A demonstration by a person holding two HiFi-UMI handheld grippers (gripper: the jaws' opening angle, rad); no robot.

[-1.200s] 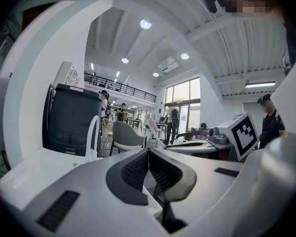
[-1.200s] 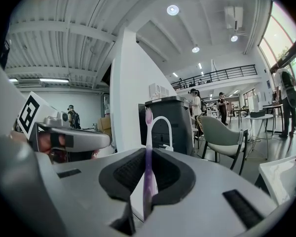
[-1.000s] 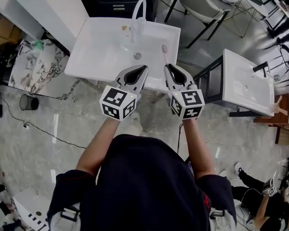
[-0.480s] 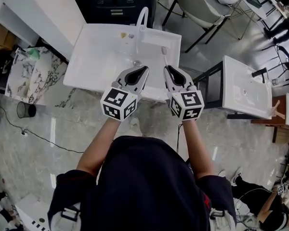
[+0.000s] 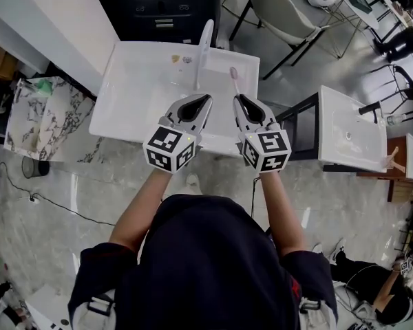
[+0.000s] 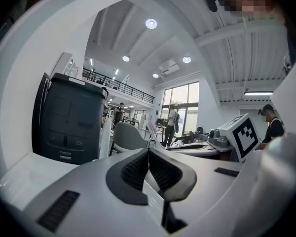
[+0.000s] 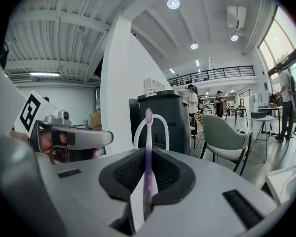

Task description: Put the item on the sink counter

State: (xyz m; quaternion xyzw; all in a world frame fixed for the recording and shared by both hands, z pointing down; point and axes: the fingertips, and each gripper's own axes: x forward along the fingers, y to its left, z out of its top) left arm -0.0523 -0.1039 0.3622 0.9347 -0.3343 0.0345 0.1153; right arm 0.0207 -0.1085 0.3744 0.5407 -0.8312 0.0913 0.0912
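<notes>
Mid-carry: my R gripper (image 5: 239, 102) pinches the purple toothbrush (image 5: 233, 80) by its handle, bristle end pointing away from me, over the right side of the white sink counter (image 5: 120, 112) and near the faucet (image 5: 204, 43). L gripper (image 5: 204, 103) has jaws pressed together w/ nothing btwn them. Next, I reckon: lower the brush onto the flat rim beside the basin, then let go.

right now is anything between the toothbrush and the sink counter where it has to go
Nothing visible blocks it. The toothbrush, clamped in the right tool, is held over the right side of the sink counter. The faucet rises just to its left near the back edge, so setting it down on the right looks safest.
</notes>
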